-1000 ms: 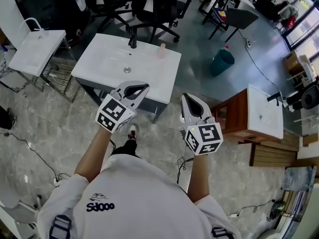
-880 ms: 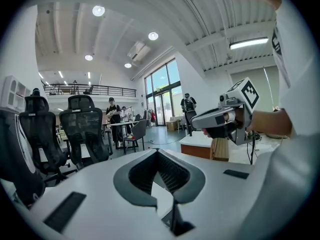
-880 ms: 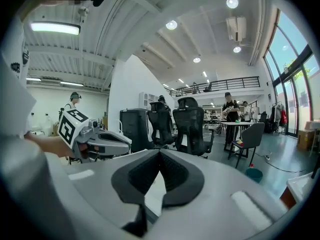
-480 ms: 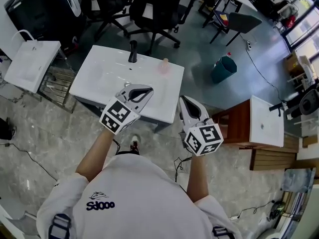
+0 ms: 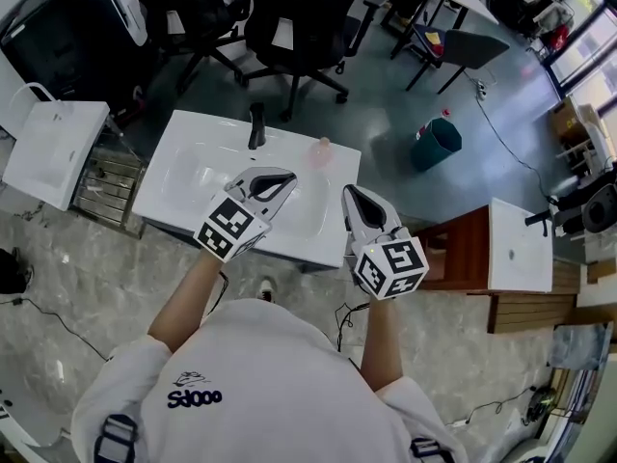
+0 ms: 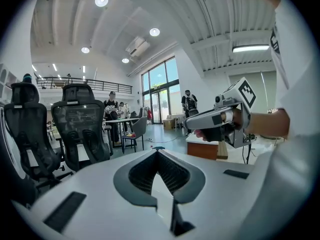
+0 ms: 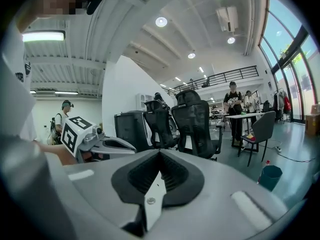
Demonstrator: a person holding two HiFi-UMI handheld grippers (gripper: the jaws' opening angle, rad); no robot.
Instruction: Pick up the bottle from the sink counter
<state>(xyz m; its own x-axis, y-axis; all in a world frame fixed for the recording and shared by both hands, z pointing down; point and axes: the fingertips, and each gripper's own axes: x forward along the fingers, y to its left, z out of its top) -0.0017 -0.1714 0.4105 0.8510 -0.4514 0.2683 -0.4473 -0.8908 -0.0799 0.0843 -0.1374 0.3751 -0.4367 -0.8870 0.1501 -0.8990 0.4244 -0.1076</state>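
Beyond left tool (image 5: 285, 177) and right tool (image 5: 350, 194), bottle (image 5: 321, 149).

Grey marbled floor (image 5: 67, 268), black office chairs (image 5: 289, 8), teal bin (image 5: 439, 143), tall windows (image 6: 159, 91), ceiling lights (image 6: 101, 0)

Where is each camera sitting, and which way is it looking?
Head view: on the person's head, looking steeply down at the sink counter, bottle, forearms, left gripper and right gripper.
Left gripper view: rides the left gripper, looking along its shut jaws at office chairs; right gripper shows at right.
Right gripper view: rides the right gripper, looking along its shut jaws; left gripper shows at left.
Shared: both gripper views see the office chairs; head and right gripper views see the teal bin.
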